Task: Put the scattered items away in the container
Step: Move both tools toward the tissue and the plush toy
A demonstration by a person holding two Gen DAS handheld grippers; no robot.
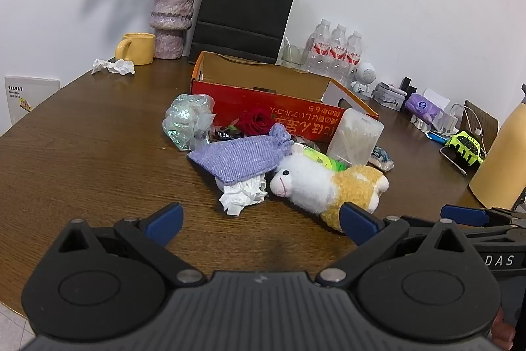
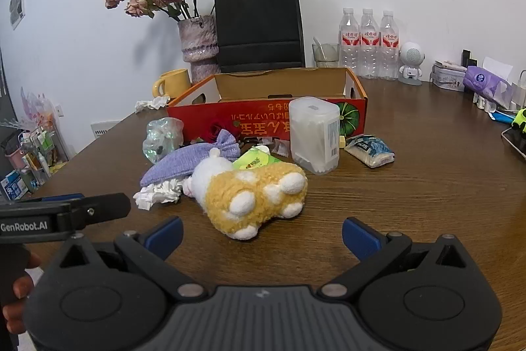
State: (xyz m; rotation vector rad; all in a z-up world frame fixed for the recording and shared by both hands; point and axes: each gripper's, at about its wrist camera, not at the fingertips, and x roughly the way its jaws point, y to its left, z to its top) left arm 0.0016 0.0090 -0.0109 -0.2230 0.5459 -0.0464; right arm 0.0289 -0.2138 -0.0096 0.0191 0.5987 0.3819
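Right wrist view: my right tongs gape empty, left tongs too. Plush toy centre frame, soft, light; pinch mid-body. Box behind.

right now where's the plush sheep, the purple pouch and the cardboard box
plush sheep [image 2: 253,196], right wrist view, on its yellow woolly back
purple pouch [image 1: 238,158], left wrist view, on the flat middle of the fabric
cardboard box [image 2: 263,120], right wrist view, on its red front wall
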